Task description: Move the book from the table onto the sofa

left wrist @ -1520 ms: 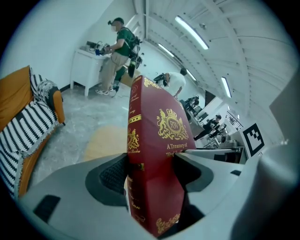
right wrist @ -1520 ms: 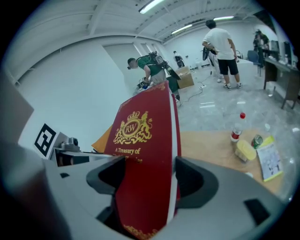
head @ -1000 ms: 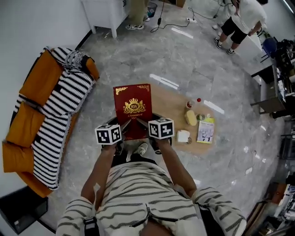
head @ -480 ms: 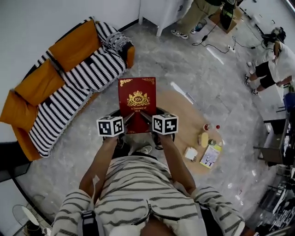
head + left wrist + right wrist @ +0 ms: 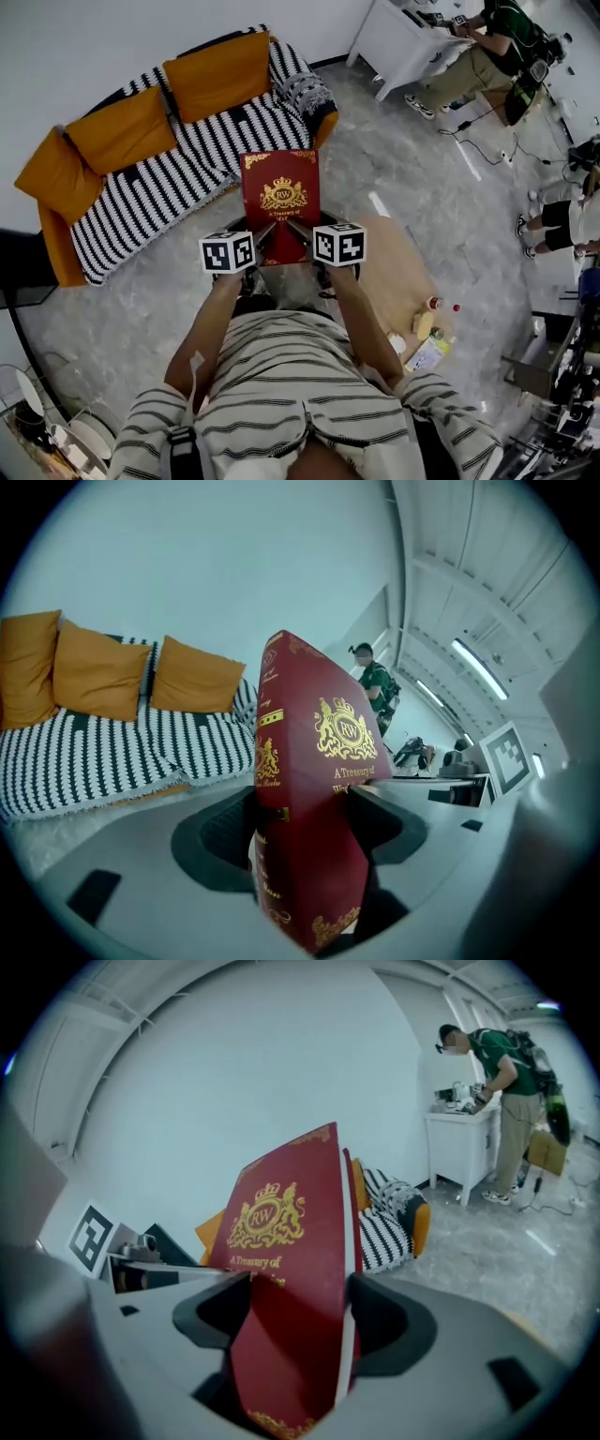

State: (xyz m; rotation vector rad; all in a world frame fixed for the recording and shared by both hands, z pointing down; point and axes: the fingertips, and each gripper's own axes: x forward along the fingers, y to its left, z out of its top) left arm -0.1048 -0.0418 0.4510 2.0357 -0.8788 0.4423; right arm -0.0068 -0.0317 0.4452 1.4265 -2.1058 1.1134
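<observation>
A dark red book with a gold crest is held in the air between both grippers, cover up. My left gripper is shut on its near left corner, and my right gripper is shut on its near right corner. In the left gripper view the book fills the jaws, spine towards the camera. In the right gripper view the book stands between the jaws with its page edge showing. The sofa, black-and-white striped with orange cushions, lies just beyond the book's far edge.
A low wooden table with a yellow booklet and small bottles is to the right of me. A white desk with a seated person is at the back right. Grey marble floor lies between me and the sofa.
I have turned left with the book held in both grippers. The sofa has swung from the left side to straight ahead, and the table has slid to the lower right.
</observation>
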